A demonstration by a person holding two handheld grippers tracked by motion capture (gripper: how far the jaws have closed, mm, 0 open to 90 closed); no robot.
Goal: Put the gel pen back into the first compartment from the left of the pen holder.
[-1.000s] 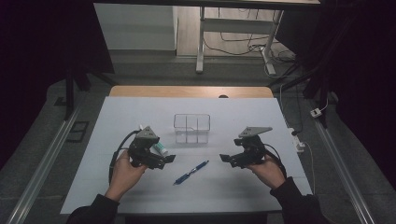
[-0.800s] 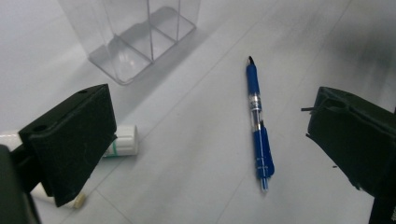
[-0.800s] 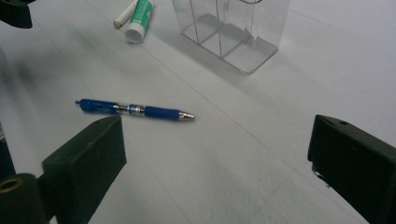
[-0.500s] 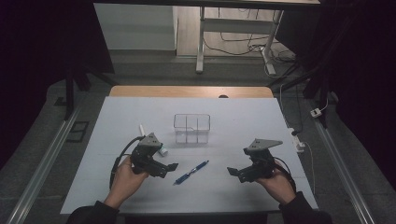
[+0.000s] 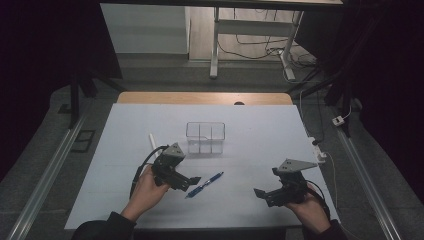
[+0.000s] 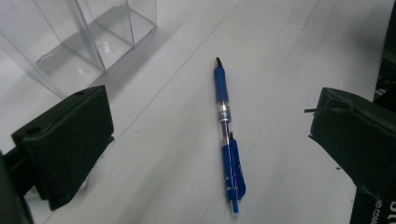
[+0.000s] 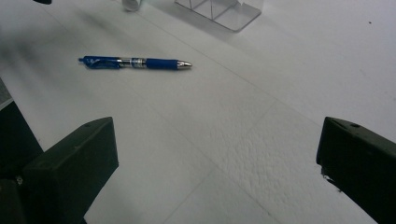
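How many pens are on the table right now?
1. The blue pen lies flat on the white table, just ahead of the left gripper and nearer the person than the clear box.

A blue retractable ballpoint pen (image 5: 204,185) with a clear mid-barrel, blue clip and metal tip is seen lying flat and diagonal on the white table sheet (image 5: 250,130), near a clear plastic two-compartment organiser box (image 5: 205,137) that stands upright and empty.

Clear box (image 6: 88,32) cut off by top edge; white tube (image 7: 132,4) likewise cropped.
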